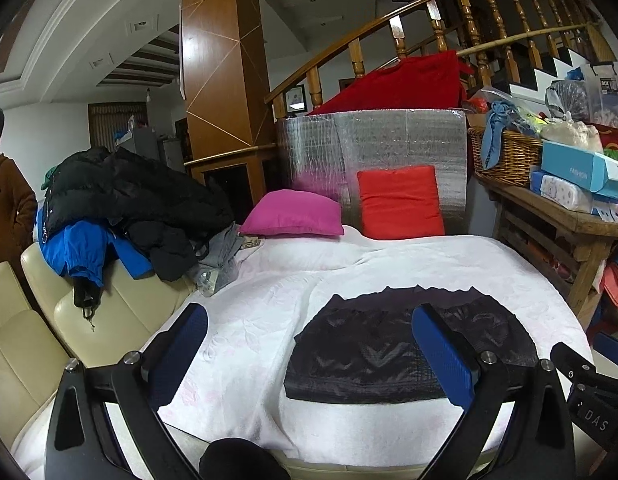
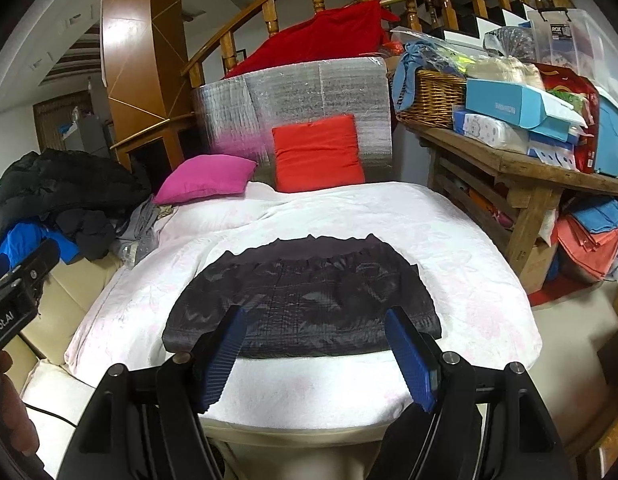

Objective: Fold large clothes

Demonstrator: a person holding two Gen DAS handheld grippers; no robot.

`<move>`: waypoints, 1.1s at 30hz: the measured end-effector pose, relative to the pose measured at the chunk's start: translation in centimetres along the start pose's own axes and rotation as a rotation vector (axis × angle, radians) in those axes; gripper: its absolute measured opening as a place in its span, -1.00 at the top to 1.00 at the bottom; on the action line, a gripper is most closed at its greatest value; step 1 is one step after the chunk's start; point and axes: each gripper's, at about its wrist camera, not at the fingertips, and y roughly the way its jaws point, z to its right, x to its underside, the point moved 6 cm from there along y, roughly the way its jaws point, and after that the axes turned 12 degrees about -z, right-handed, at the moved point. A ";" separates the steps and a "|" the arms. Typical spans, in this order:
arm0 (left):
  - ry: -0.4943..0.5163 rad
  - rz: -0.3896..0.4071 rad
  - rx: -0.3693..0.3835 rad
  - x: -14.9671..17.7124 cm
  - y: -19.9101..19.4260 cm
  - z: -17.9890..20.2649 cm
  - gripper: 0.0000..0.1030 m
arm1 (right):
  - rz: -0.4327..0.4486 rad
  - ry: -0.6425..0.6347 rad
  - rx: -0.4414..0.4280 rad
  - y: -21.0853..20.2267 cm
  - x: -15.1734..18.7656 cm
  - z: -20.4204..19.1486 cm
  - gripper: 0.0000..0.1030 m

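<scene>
A dark, sheer, patterned garment (image 1: 373, 352) (image 2: 305, 304) lies folded into a flat rectangle on the white blanket (image 1: 245, 320) (image 2: 469, 240), near its front edge. My left gripper (image 1: 309, 336) is open and held above the blanket, left of the garment's middle, with nothing between its blue pads. The right gripper (image 2: 317, 332) also stands open, raised over the garment's near edge, its pads apart from the cloth. Part of the right gripper (image 1: 589, 384) shows at the right edge of the left wrist view, and the left gripper's body (image 2: 17, 280) at the left edge of the right wrist view.
A heap of dark and blue jackets (image 1: 121, 208) (image 2: 57, 200) lies on the cream sofa (image 1: 81, 312) to the left. A pink cushion (image 1: 297, 214) and a red cushion (image 1: 401, 202) sit at the back. A cluttered wooden bench (image 2: 521, 164) stands right. A person (image 1: 5, 200) stands far left.
</scene>
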 end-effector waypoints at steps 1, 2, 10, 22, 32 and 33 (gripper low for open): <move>-0.002 0.001 -0.002 0.0 -0.1 -0.1 -0.98 | 0.002 -0.002 0.003 -0.1 0.0 -0.1 -0.46; -0.005 0.001 -0.002 0.0 -0.1 -0.1 -0.98 | 0.004 -0.003 0.004 -0.2 0.0 -0.1 -0.46; -0.012 0.000 -0.009 0.1 -0.3 -0.5 -0.98 | -0.006 0.004 0.000 0.0 0.1 -0.2 -0.46; -0.018 0.004 -0.004 0.5 -0.9 -0.8 -0.98 | 0.010 -0.006 0.001 -0.7 -0.2 -0.9 -0.46; -0.022 0.020 -0.001 0.5 -1.8 -1.2 -0.98 | 0.027 -0.009 -0.004 -1.5 -0.5 -1.3 -0.46; -0.025 0.022 0.000 0.5 -1.9 -1.4 -0.98 | 0.030 -0.009 -0.003 -1.6 -0.5 -1.3 -0.46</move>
